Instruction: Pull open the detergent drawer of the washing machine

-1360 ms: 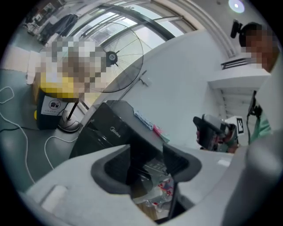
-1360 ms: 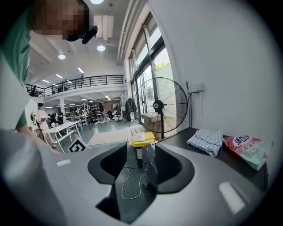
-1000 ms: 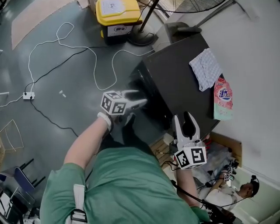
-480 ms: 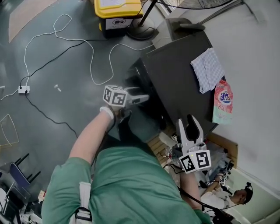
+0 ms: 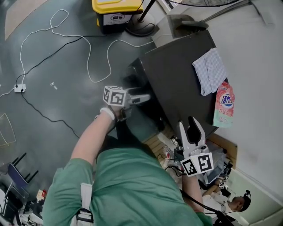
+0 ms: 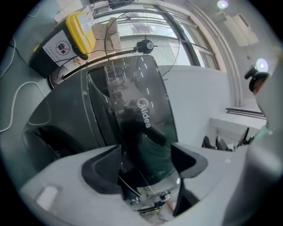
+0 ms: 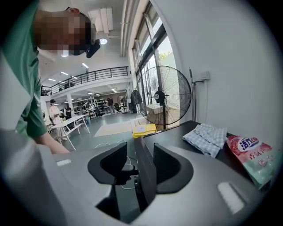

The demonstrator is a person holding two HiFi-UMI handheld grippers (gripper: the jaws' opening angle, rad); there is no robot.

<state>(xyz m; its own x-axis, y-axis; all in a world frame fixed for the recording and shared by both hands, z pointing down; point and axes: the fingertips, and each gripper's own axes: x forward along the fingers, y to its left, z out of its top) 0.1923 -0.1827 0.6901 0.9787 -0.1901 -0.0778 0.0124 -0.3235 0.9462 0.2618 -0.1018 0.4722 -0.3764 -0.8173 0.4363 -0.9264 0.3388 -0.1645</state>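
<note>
The dark grey washing machine [image 5: 177, 75] stands right of centre in the head view. My left gripper [image 5: 143, 99] is held level in front of the machine's upper front edge. In the left gripper view its jaws [image 6: 146, 159] are opening wide. Nothing lies between the pads, and the glossy front panel with a logo [image 6: 143, 119] fills the gap beyond them. My right gripper [image 5: 191, 126] hovers by the machine's near corner. It is open [image 7: 139, 165], tilted slightly down, and looks along the machine's front top edge [image 7: 143, 163]. I cannot pick out the detergent drawer itself.
A checked cloth [image 5: 210, 70] and a pink detergent bag [image 5: 223, 103] lie on the machine's top. A yellow-lidded bin [image 5: 116, 13] and a standing fan's base [image 5: 141, 28] are beyond it. White cable [image 5: 66, 44] loops over the grey floor. Clutter lies by the machine's near side.
My left gripper has rolled and come lower, close to the machine's front, and its jaws have spread. The right gripper has shifted only a little.
</note>
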